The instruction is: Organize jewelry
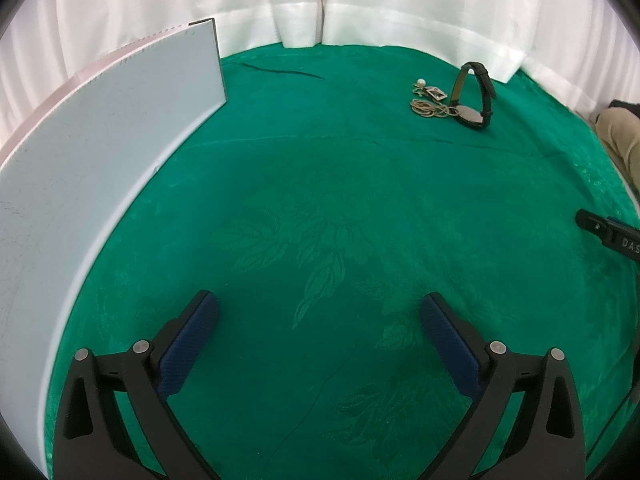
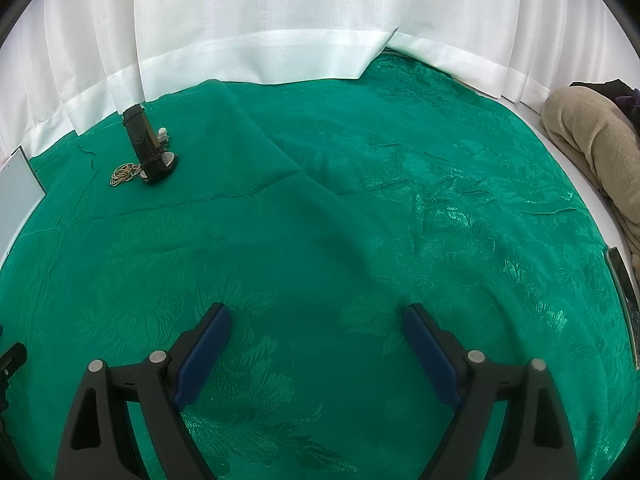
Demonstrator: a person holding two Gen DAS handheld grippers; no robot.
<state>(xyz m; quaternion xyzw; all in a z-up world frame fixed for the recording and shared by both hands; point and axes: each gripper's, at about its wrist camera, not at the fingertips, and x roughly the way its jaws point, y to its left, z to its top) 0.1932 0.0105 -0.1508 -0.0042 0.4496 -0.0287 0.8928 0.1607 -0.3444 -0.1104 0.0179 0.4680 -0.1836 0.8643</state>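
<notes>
Both tongs gape wide, empty: left gripper (image 1: 319, 312), right gripper (image 2: 317, 324). Watch (image 1: 472, 98) and chain (image 1: 430, 109) lie touching, far across the green cloth (image 1: 320, 208). We should approach low and pinch the watch strap first.

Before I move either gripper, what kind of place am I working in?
Probably a home surface, a bed or table, draped in a green patterned cloth, with white curtains behind. A watch and a tangled chain lie on it.

A green floral cloth (image 1: 320, 208) bears a watch (image 1: 472, 96), with a gold chain (image 1: 428, 109) and pearl piece (image 1: 420, 82) just beside the watch.
</notes>
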